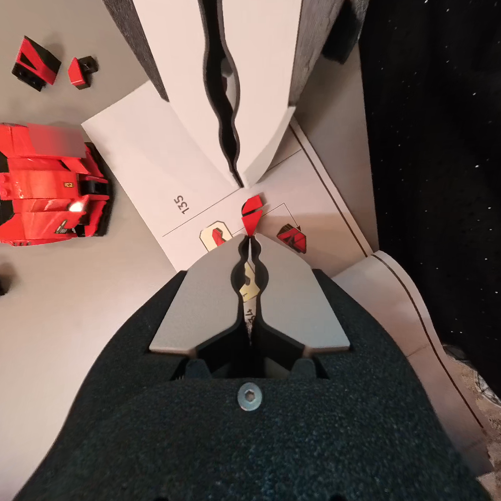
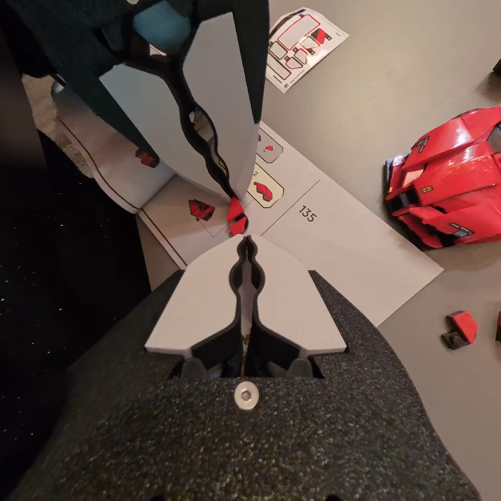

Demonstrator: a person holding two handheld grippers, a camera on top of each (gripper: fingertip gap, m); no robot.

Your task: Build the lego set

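Over the booklet (image 1: 151, 151): two hand-held grippers meet tip to tip.
Left hand-held gripper (image 1: 249, 237): pinched on a red wedge (image 1: 250, 221) by its point.
Right hand-held gripper (image 2: 247, 238): fingers together, nothing between them; tip just beside a second red piece (image 2: 238, 226).
Second piece: lying on the page, touching the wedge.
Car (image 1: 51, 187): red, on the desk (image 1: 67, 311) beside the booklet.
Loose parts (image 1: 36, 63): red-black, beyond the car.
Sticker sheet (image 2: 303, 48): on the desk, farther off.

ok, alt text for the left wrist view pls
The left gripper, jaws shut, pinches the tip of a small red sticker over the open instruction booklet. The right gripper points in from above, and a red Lego car sits left.
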